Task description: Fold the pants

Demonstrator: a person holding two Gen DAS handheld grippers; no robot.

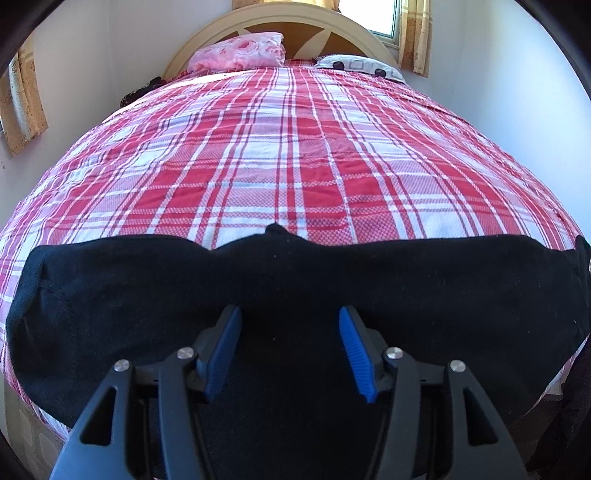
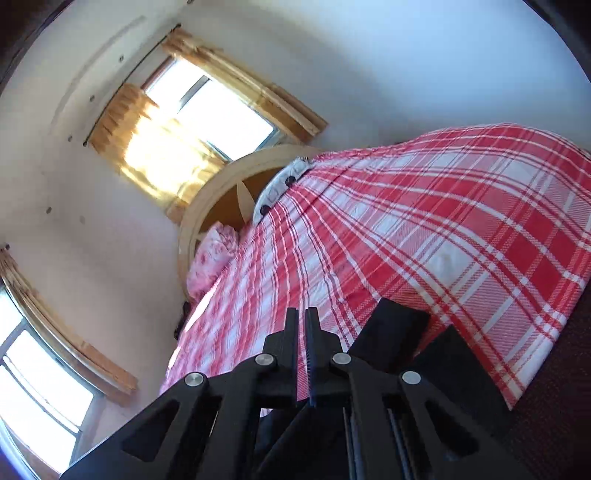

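Black pants (image 1: pixel 295 280) lie spread sideways across the near end of a bed with a red and white plaid cover (image 1: pixel 295 147). In the left wrist view, my left gripper (image 1: pixel 290 314) is open, its blue-padded fingers (image 1: pixel 225 350) held just above the middle of the pants. In the right wrist view, my right gripper (image 2: pixel 303 314) is shut with its jaws together and nothing visible between them, tilted above the bed (image 2: pixel 443 221). The pants do not show clearly in the right wrist view.
A pink folded blanket (image 1: pixel 240 51) and a patterned white pillow (image 1: pixel 362 66) lie at the headboard (image 1: pixel 288 18). Walls stand close on both sides of the bed. Curtained windows (image 2: pixel 192 122) are behind the headboard and at the left.
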